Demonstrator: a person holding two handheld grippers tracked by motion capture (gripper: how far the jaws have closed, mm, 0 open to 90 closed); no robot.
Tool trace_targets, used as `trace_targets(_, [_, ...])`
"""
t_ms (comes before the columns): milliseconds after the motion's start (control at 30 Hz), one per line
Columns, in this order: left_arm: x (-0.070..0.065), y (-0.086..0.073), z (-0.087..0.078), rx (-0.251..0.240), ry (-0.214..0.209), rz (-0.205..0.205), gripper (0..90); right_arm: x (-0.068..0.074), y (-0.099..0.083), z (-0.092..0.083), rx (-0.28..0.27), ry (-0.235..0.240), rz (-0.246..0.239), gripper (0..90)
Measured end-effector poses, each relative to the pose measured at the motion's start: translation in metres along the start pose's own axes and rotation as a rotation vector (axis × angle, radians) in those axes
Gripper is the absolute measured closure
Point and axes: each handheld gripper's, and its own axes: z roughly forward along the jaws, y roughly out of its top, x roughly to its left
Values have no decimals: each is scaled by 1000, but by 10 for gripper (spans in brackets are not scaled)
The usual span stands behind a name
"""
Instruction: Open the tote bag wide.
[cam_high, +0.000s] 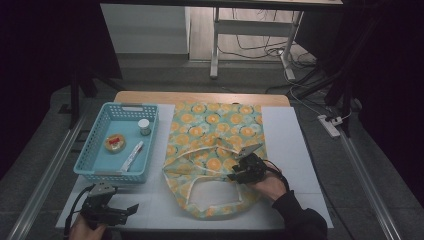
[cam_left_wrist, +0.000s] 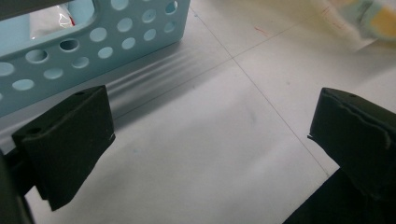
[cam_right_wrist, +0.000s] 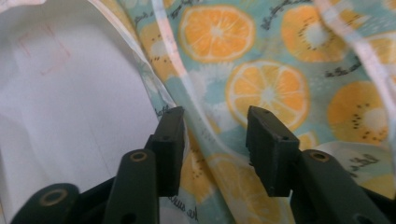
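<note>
Right tool (cam_right_wrist: 214, 140) is seen lowered onto the orange-print fabric bag (cam_high: 215, 145), near the bag's open mouth at the front of the table (cam_high: 295, 150). Its jaws are set at a narrow gap with a fold of the bag's rim between them; whether the pads actually press the cloth cannot be told, as the fold is partly hidden. Left tool (cam_high: 131, 209) is held at the near left corner of the table, just in front of the blue basket (cam_high: 95, 150), its jaws spread wide with nothing between them. A small jar (cam_high: 144, 126) is seen inside the basket.
</note>
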Motion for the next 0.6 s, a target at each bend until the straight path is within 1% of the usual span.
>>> trace_targets(67, [0,0,0,-1,1,0,0,-1,0,-1,-1,-8,-4,534])
trace_targets(233, [0,0,0,1,-1,0,0,-3,1,-9,-26,-18,-1,489])
trace_targets(333, [0,0,0,-1,0,0,0,-4,0,-14,-53,4,24,469])
trace_targets(400, [0,0,0,0,0,0,0,-4,0,-17,-53,1,22,457])
trace_targets(433, [0,0,0,-1,1,1,0,-3,0,-18,-49,-13,12,455])
trace_targets(467, [0,0,0,0,0,0,0,-3,-1,-19,-49,-16,11,453])
trace_targets(533, [0,0,0,0,0,0,0,-4,-2,-21,-58,-15,19,449])
trace_targets(600, [0,0,0,1,1,1,0,-3,-2,-21,-47,-23,6,447])
